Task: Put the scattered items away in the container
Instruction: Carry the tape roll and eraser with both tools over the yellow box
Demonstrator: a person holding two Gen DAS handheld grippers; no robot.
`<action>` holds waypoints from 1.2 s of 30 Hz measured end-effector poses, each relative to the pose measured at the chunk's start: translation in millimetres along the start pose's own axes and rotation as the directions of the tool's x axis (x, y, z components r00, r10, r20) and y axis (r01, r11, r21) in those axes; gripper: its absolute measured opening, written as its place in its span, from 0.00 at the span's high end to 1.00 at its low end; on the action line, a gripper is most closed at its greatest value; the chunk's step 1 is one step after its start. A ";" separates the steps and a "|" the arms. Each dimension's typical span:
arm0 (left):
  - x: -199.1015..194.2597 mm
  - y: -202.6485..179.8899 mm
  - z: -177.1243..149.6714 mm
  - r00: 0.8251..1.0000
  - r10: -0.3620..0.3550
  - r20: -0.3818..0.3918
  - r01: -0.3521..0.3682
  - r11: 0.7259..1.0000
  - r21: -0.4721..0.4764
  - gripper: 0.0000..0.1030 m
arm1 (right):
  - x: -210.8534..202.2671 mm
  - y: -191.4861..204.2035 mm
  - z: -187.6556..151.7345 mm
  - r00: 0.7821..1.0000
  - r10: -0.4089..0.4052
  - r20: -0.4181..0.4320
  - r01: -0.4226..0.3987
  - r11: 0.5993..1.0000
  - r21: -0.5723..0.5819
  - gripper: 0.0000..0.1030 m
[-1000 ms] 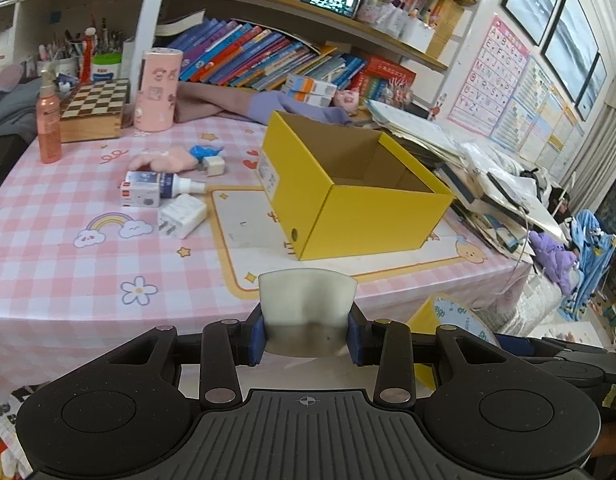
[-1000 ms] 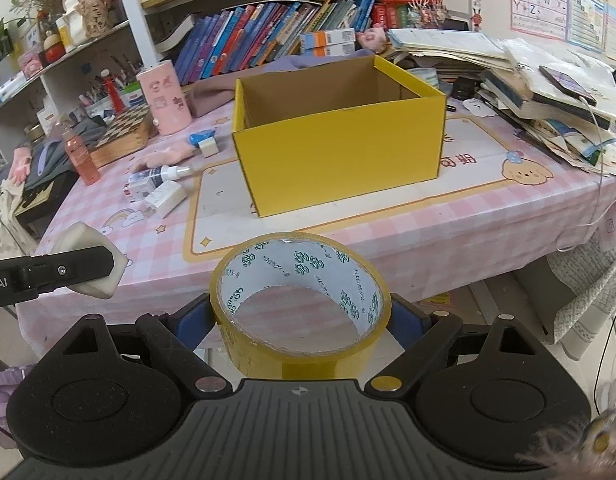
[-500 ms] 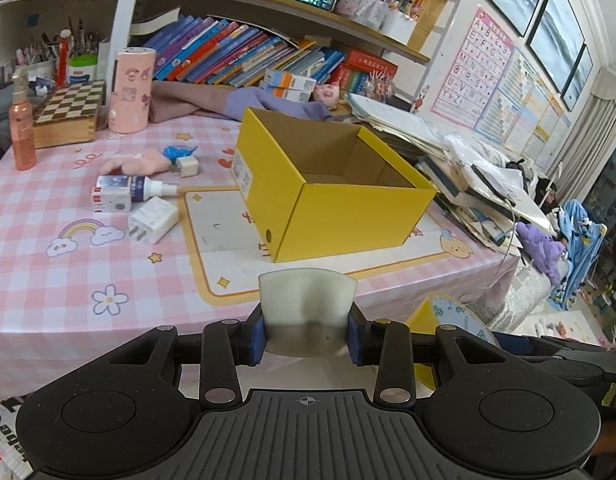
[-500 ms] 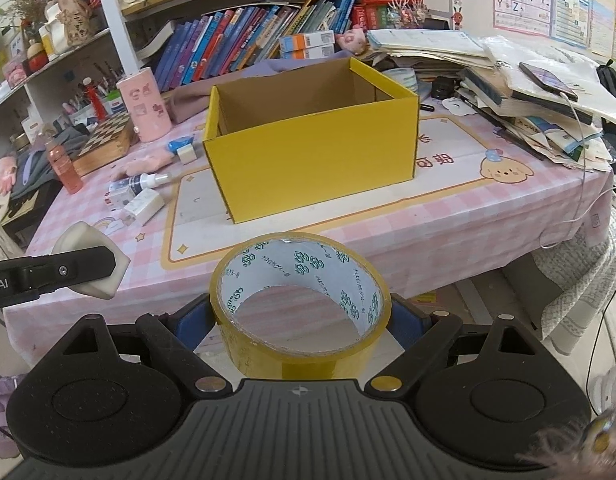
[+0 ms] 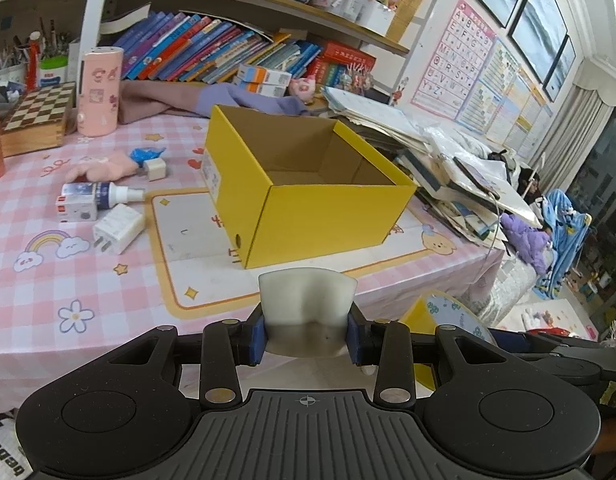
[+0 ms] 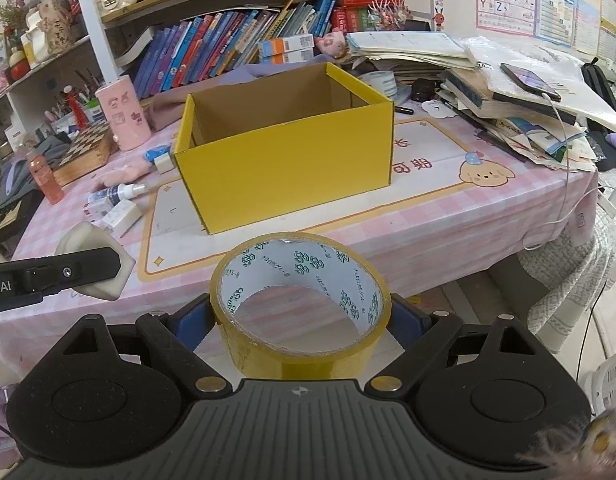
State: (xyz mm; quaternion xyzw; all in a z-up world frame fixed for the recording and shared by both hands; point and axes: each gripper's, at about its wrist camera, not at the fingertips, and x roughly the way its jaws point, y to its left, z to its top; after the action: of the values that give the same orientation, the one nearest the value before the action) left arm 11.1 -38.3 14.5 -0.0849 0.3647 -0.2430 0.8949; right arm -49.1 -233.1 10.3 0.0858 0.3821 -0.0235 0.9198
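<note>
Yellow box (image 6: 284, 168) sits open-topped on pink checked tablecloth (image 5: 40, 280), appears empty, long side facing both grippers. Box lies ahead and above both tools, beyond table edge.

Tape roll (image 6: 300, 304) clamped between jaws of right gripper (image 6: 300, 320), hole facing up-forward, directly before box front wall.

White block (image 5: 306, 302) clenched in left gripper (image 5: 306, 336), off box's near corner, slightly left of it.

Right hand looks better lined up with opening; likely needs lift forward over front wall.

Charger (image 5: 118, 229), spray bottle (image 5: 104, 194) lie left of box, on table.
</note>
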 end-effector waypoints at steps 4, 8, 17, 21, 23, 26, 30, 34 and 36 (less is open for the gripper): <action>7.2 -2.5 4.6 1.000 -0.015 -0.002 0.015 1.000 0.009 0.65 | 2.0 -3.5 3.9 1.000 -0.013 0.002 0.013 1.000 0.005 0.13; 16.2 -3.8 10.0 1.000 -0.026 -0.005 0.026 1.000 0.015 0.65 | 5.8 -8.5 8.4 1.000 -0.026 0.001 0.026 1.000 0.012 0.13; 30.9 -8.3 20.3 0.999 -0.035 -0.006 0.035 0.999 0.033 0.65 | 16.7 -15.2 19.6 1.000 -0.030 0.000 0.030 0.999 0.013 0.13; 36.0 -12.6 26.6 0.999 -0.040 0.003 0.040 0.998 0.048 0.65 | 20.7 -18.1 25.6 1.000 -0.029 0.007 0.029 1.000 0.006 0.13; 38.6 -15.5 29.2 0.999 -0.044 0.007 0.044 0.997 0.056 0.65 | 22.9 -20.2 29.5 1.000 -0.027 0.012 0.027 1.000 0.005 0.13; 44.4 -19.0 34.6 0.999 -0.050 0.011 0.049 0.997 0.064 0.65 | 26.4 -23.3 34.8 1.000 -0.025 0.016 0.025 1.000 0.001 0.13; 52.7 -23.1 40.9 0.998 -0.058 0.018 0.056 0.996 0.072 0.65 | 31.7 -28.9 43.9 0.999 -0.027 0.022 0.027 1.000 -0.004 0.13; 60.0 -27.9 48.0 0.997 -0.071 0.033 0.068 0.994 0.086 0.65 | 36.0 -34.4 54.6 0.999 -0.024 0.042 0.025 1.000 -0.019 0.13; 64.3 -30.3 52.8 0.996 -0.077 0.040 0.073 0.993 0.090 0.65 | 37.0 -36.5 61.3 0.998 -0.016 0.063 0.019 0.999 -0.033 0.13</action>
State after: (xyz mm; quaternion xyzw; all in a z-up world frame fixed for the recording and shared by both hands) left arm 76.0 -97.9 23.1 -0.0638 0.3304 -0.2903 0.8958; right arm 16.0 -279.0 21.5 0.0664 0.3540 -0.0279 0.9325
